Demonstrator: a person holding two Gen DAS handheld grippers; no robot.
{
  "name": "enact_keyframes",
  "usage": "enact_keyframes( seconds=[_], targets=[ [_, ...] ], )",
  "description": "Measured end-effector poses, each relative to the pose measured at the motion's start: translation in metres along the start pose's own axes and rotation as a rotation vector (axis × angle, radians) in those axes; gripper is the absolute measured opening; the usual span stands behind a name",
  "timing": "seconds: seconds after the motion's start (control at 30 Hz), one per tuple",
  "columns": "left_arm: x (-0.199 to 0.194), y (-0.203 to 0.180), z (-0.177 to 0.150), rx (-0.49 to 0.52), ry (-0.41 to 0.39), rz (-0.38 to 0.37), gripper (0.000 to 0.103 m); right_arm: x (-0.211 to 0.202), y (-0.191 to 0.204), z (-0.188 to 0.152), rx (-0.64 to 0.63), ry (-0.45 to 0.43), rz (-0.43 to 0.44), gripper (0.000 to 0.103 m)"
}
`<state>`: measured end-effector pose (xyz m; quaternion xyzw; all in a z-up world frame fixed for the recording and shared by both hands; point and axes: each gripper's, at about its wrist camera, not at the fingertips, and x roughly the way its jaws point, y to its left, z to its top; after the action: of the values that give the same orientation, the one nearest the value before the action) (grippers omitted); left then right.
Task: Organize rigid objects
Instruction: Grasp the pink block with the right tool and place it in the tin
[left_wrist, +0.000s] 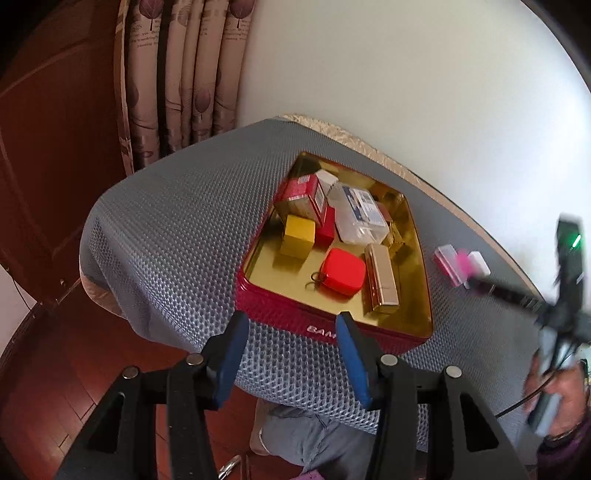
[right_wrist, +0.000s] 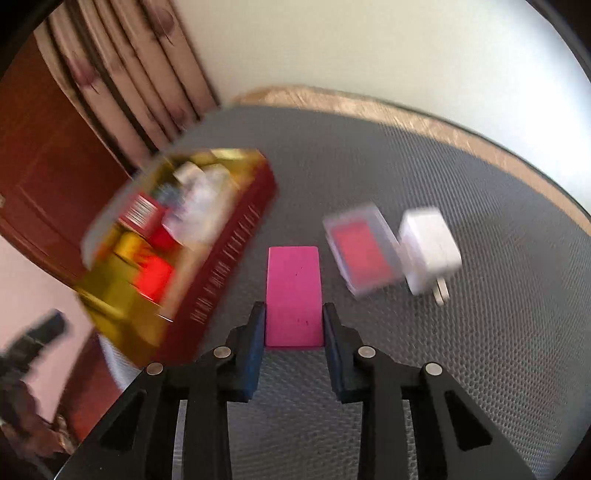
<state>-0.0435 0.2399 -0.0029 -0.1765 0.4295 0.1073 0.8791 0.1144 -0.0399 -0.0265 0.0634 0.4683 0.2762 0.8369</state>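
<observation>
Left to right. Left gripper (left_wrist: 291, 354): it hangs off the near edge of the table (left_wrist: 166, 229), in front of the tin (left_wrist: 332, 325); its jaws stand partly apart with nothing between them, so it is released and idle.

Tin: a red box with a gold inside, near the middle of the table, already holding several items, among them a yellow block (left_wrist: 298, 235), a red case (left_wrist: 342, 271), a gold bar (left_wrist: 382, 280) and a clear box (left_wrist: 356, 214).

Right gripper (right_wrist: 294, 321): its blue pads press both long sides of a pink block (right_wrist: 293, 295), so it is clenched on the block. The block sits to the right of the tin; whether it has left the mat cannot be told.

Farther right, a clear case (right_wrist: 364, 251) with a red insert and a white plug (right_wrist: 428, 247) lie touching each other toward the table's right edge.

Step in hand, as judged: the pick of the pink block. The next move calls for carrying it leftward over the tin's rim and letting go above a bare patch of gold floor, leaving the case and plug to follow.
</observation>
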Motion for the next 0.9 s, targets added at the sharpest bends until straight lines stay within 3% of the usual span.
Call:
enact_keyframes(
  seconds=[0.13, 0.33, 0.47, 0.7, 0.8, 0.9],
  targets=[
    [0.005, -0.005, -0.003, 0.020, 0.022, -0.012, 0.050, -0.005, 0.028, 0.032, -0.017, -0.023, 0.085, 0.027],
    [0.005, -0.011, -0.006, 0.065, -0.006, 0.029, 0.050, 0.045, 0.073, 0.062, -0.053, 0.036, 0.127, 0.027],
    [0.006, -0.009, -0.005, 0.071, -0.020, 0.056, 0.050, 0.082, 0.093, 0.067, -0.050, 0.076, 0.128, 0.027],
    [0.014, -0.002, -0.003, 0.061, 0.010, 0.045, 0.050, 0.107, 0.107, 0.070, -0.024, 0.101, 0.108, 0.027],
    [0.014, -0.004, -0.003, 0.072, 0.003, 0.059, 0.050, 0.106, 0.100, 0.070, 0.021, 0.094, 0.157, 0.032],
    [0.013, -0.007, -0.005, 0.086, -0.002, 0.066, 0.050, 0.085, 0.093, 0.064, 0.023, 0.032, 0.165, 0.041]
  ],
)
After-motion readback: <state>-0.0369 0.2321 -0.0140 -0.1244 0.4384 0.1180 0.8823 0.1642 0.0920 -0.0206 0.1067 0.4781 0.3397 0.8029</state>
